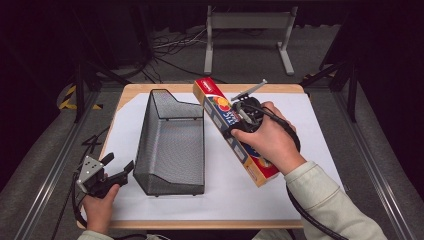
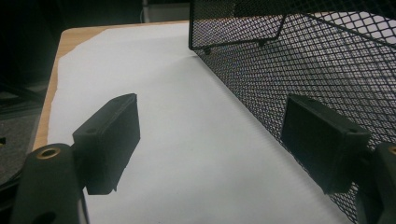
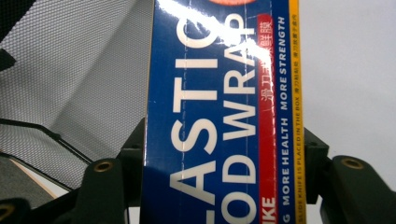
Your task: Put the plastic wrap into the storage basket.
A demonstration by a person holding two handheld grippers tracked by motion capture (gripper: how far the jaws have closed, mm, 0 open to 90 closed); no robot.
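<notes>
Transfer step: right gripper (image 1: 239, 119) pinching long blue-red plastic-wrap carton (image 3: 219, 116), left gripper (image 2: 210, 144) spread idle; next probably lowering into black mesh basket (image 1: 170, 145).

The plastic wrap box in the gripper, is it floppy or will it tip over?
The plastic wrap box looks stiff: it stays straight in the right gripper, clamped near its middle. Being long, it might swing or tilt. Its glossy faces could be slippery. It probably won't roll, having flat sides.
</notes>
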